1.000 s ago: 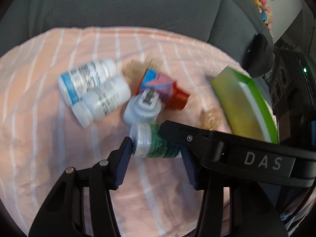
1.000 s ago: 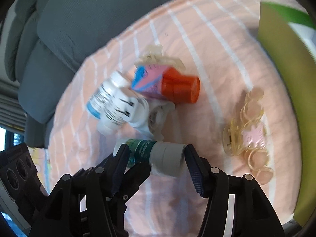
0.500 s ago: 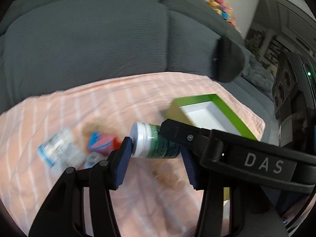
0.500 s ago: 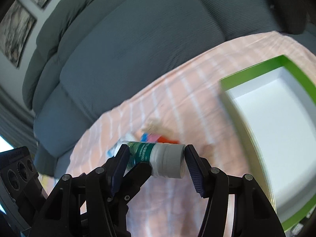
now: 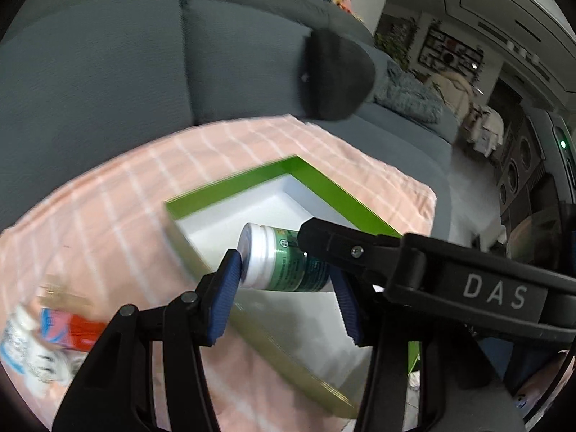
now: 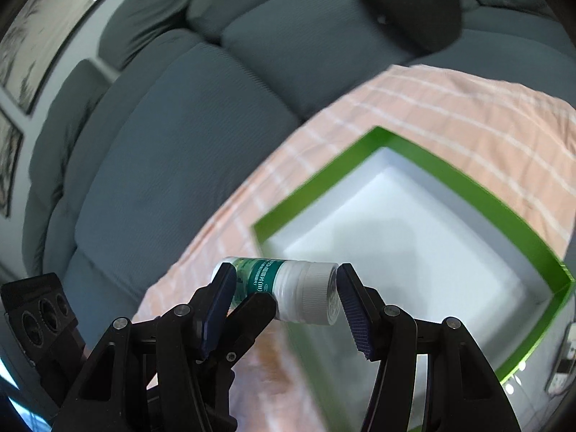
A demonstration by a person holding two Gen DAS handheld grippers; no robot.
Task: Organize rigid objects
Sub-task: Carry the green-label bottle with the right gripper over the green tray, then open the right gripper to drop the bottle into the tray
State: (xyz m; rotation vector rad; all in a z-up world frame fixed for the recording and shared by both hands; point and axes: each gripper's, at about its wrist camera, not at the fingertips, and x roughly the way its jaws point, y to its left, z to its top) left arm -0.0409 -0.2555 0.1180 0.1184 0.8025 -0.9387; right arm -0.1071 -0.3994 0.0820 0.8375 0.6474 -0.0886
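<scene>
You now have the small bottle [image 5: 288, 266] with the green label up in the air, and it hangs over the near edge of the green box [image 5: 338, 194]. One second ago it lay on the striped cloth [image 5: 108, 223] beside the other bottles, well apart from the box, so the lift and most of the carry are done.

Both tools hold this same bottle. The left gripper [image 5: 284, 295] has its blue pads partly apart, one on the white cap and one at the base, so it clamps the bottle lengthwise. The right gripper [image 6: 284, 306] does the same from the other side, with the cap against one pad and the base near the other, and its opening has not changed during the carry. One black finger of each tool crosses close to the bottle in the other tool's view.

The inside of the box is white and I see nothing in it yet. The orange-capped bottle [image 5: 82, 331] and the white bottles [image 5: 32, 356] are left on the cloth, away from the box.

I judge that you must bring the bottle further over the box floor, lower it, and then release with both tools together, otherwise it can tip on the box wall
</scene>
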